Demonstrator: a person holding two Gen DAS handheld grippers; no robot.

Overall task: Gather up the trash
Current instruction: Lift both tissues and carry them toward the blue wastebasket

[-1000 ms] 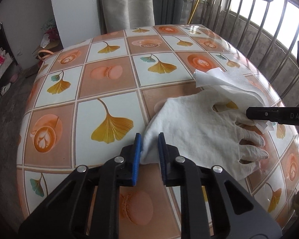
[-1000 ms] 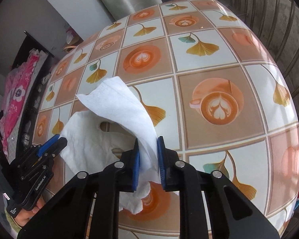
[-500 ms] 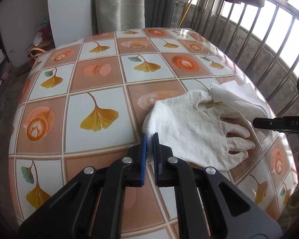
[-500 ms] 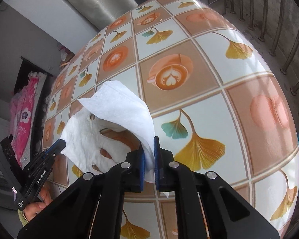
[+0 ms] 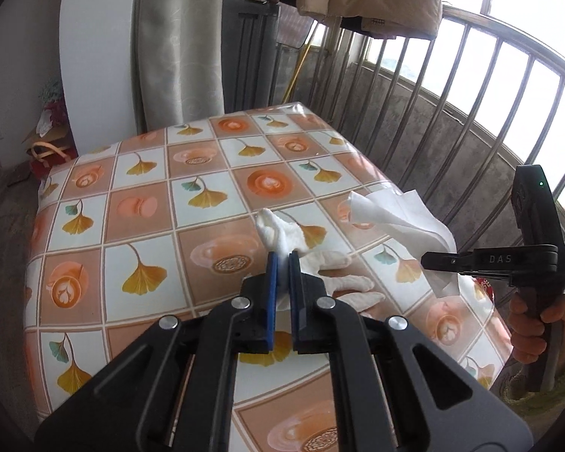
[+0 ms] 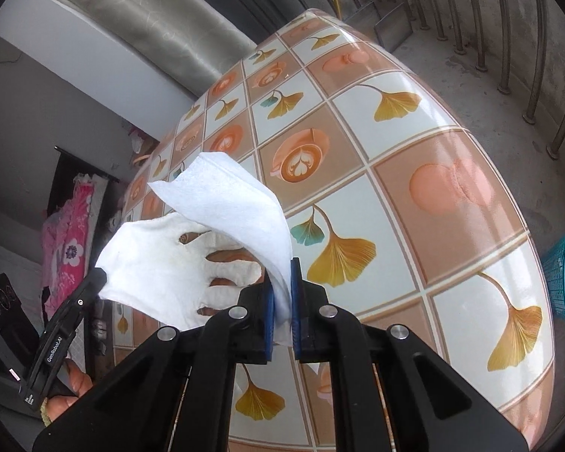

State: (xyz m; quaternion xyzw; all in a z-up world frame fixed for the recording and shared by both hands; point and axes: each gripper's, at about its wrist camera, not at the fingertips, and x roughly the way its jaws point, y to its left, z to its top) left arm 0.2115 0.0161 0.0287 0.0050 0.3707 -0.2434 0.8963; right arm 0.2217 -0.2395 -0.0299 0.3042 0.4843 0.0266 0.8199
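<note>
Above the bench's (image 5: 139, 203) right edge, the left hand-held gripper (image 5: 281, 263) pinches the cuff of a white cotton glove (image 6: 162, 260), its fingers drooping rightward. Just beside it, the right hand-held gripper (image 6: 282, 290) clamps a white paper tissue (image 6: 237, 203) overlapping the glove.

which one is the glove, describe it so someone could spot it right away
Start at the table with the ginkgo-leaf and coffee-cup cloth. At its near right end the left tool is shut on the glove, an off-white cloth piece. Unlike the flat tissue in the right tool, it has separate fingers.
</note>
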